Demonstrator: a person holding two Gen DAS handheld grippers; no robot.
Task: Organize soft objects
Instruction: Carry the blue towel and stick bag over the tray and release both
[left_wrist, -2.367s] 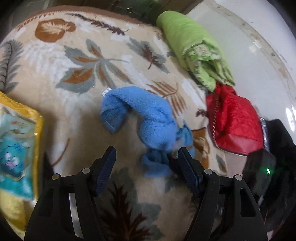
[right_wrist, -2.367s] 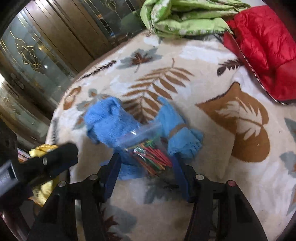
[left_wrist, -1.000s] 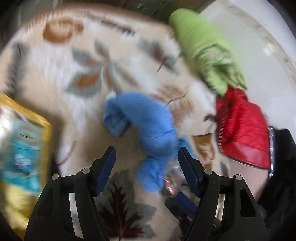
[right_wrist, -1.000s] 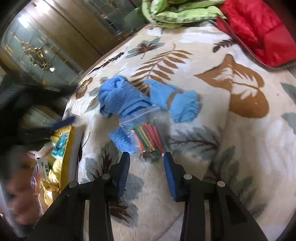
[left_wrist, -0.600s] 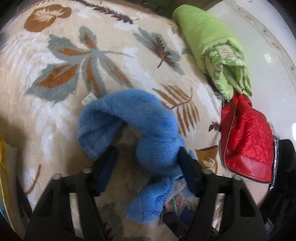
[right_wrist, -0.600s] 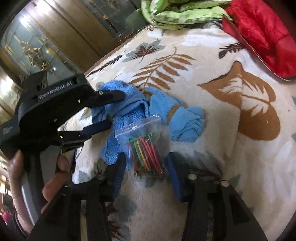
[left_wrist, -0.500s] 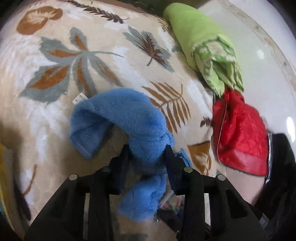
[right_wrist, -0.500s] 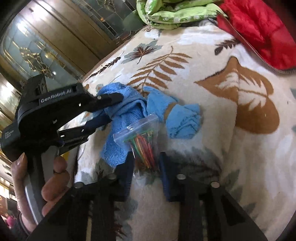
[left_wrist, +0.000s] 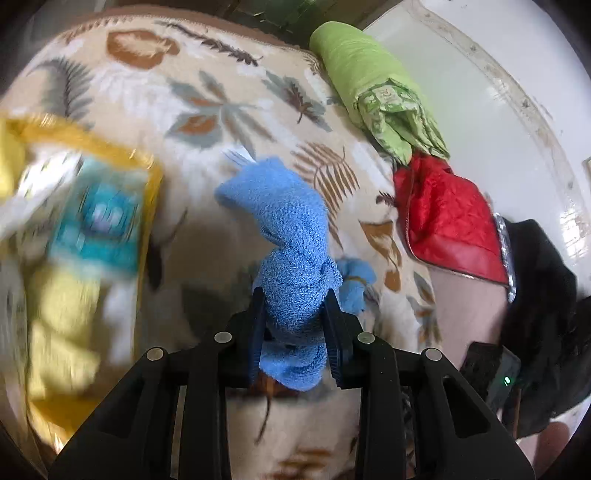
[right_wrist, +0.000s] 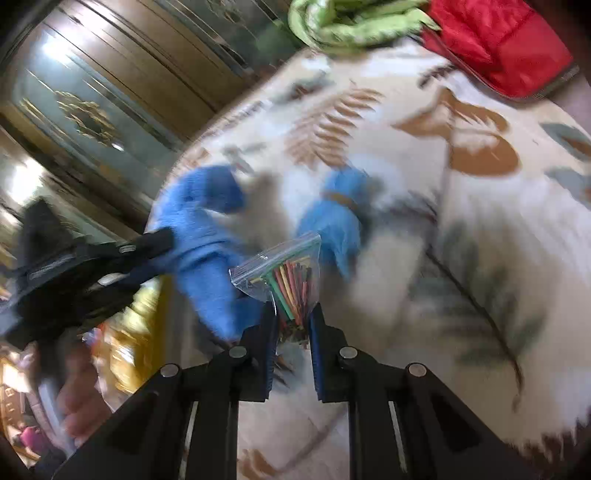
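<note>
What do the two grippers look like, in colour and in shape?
Both the left gripper and the right gripper have black plastic frames with silver round rivets and ribbed dark blue pads on the fingers. Seen from the right wrist, the left one carries a small label, too blurred to read.

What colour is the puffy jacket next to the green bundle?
Bright red. The quilted jacket shows best in the left wrist view, beside the green bundle.

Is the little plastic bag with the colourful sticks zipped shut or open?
Cannot tell. The plastic bag is pinched in the right gripper, its zip strip pointing up, sticks inside, but the picture is too blurry to show the seal.
</note>
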